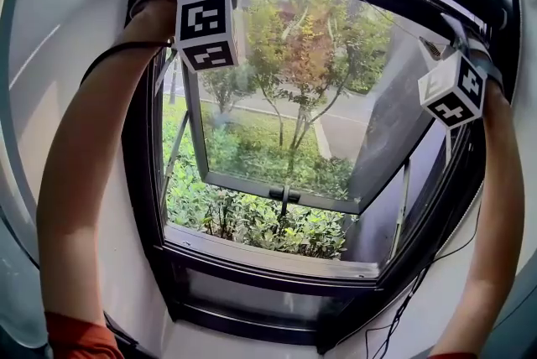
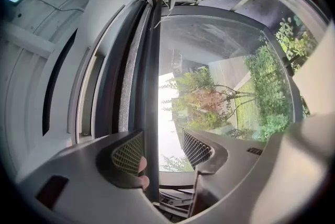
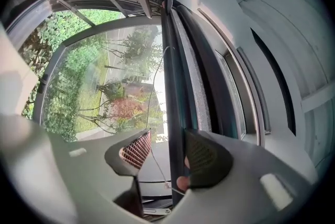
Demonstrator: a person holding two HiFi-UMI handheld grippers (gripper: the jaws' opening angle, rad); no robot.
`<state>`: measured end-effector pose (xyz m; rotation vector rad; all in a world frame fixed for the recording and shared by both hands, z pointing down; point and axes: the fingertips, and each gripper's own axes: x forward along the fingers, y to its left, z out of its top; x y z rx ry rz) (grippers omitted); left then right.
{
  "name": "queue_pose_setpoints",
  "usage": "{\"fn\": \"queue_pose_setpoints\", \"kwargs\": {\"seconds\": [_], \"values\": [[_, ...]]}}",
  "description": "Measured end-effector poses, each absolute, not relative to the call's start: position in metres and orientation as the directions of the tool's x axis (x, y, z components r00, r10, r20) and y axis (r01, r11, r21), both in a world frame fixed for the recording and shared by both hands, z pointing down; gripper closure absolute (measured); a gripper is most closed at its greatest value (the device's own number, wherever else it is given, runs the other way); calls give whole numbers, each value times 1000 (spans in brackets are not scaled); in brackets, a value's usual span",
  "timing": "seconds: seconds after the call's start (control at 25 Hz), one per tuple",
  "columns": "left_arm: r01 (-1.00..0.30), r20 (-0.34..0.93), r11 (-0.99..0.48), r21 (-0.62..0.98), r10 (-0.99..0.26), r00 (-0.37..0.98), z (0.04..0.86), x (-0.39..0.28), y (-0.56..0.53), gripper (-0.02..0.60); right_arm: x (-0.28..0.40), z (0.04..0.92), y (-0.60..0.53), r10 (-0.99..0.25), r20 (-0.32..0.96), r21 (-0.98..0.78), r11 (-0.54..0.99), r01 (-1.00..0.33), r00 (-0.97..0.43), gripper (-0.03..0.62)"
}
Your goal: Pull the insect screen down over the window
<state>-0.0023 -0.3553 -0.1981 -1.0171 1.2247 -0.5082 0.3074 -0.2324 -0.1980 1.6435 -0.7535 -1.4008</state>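
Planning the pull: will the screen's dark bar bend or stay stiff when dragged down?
Likely stiff: the dark bar runs dead straight from the left tongs to the right tongs. Possibly slippery: smooth finish, both tongs open.

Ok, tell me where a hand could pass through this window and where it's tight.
Free: the wide gap between the open sash, at its lower edge, and the sill, bordered by the stay arms on either side. Crowded: the top of the frame, where the left gripper and right gripper both hold open jaws around the screen bar.
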Motion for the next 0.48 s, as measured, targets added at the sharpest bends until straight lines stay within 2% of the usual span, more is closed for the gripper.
{"fn": "queue_pose_setpoints", "kwargs": {"seconds": [0.48], "values": [[-170, -484, 453, -875, -809, 335, -166, -3, -354, 360, 307, -169, -229, -879, -439, 899, -430, 86, 185, 408]]}}
